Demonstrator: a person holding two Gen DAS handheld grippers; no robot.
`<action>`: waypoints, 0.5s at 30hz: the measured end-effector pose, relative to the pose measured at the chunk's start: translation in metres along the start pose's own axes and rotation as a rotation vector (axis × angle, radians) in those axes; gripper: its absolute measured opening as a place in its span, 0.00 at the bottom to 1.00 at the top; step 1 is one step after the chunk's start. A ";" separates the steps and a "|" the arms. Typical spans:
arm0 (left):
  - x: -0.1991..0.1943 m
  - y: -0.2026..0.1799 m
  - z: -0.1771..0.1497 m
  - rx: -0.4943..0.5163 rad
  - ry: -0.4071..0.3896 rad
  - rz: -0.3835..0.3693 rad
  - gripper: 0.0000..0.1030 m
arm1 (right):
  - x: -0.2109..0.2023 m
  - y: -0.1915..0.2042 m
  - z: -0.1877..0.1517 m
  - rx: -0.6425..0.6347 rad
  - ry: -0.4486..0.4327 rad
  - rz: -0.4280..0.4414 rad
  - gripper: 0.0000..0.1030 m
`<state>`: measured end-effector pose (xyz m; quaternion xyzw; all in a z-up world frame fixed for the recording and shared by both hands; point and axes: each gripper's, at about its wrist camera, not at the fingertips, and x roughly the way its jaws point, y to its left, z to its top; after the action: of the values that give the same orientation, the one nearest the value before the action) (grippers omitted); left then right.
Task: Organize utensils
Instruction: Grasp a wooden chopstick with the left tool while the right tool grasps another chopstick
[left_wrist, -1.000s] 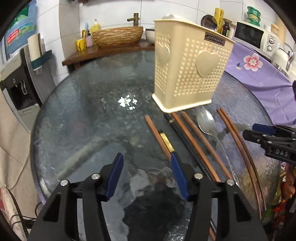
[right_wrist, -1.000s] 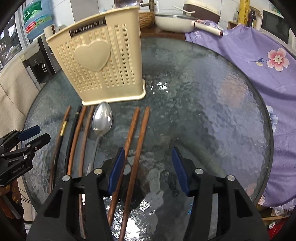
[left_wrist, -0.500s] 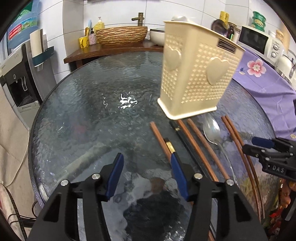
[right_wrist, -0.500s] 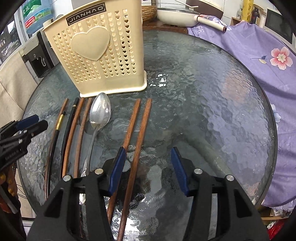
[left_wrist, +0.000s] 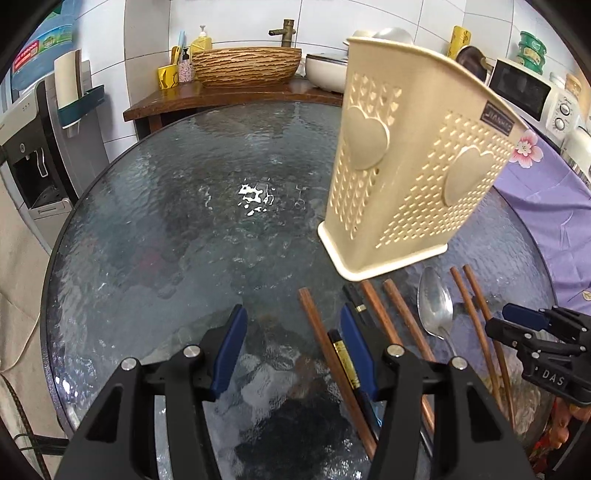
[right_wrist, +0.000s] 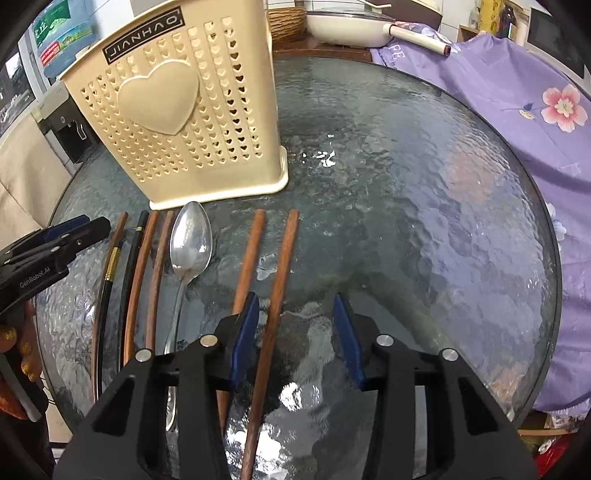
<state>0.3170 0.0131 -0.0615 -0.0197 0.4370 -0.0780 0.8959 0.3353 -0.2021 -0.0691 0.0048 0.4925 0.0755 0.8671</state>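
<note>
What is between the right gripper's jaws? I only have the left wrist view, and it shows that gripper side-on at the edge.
Observer: One brown chopstick lies between the jaws of the right gripper. The jaws are closing, but the pads do not touch it yet.
Operator: And its partner?
Observer: The second chopstick lies outside the gap and runs under the left finger.
Operator: Can you read the holder's label?
Observer: Yes, the label on the holder reads JIANHAO.
</note>
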 end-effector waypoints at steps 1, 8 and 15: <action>0.001 0.000 0.000 0.000 0.002 0.000 0.50 | 0.002 0.002 0.003 -0.009 0.002 -0.006 0.41; 0.010 0.002 0.008 -0.009 0.012 0.009 0.48 | 0.014 0.005 0.020 -0.018 0.003 -0.023 0.39; 0.021 -0.004 0.015 0.013 0.036 0.022 0.43 | 0.017 0.011 0.022 -0.040 -0.006 -0.050 0.39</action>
<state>0.3411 0.0054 -0.0687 -0.0076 0.4526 -0.0712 0.8888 0.3609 -0.1879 -0.0716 -0.0246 0.4884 0.0637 0.8699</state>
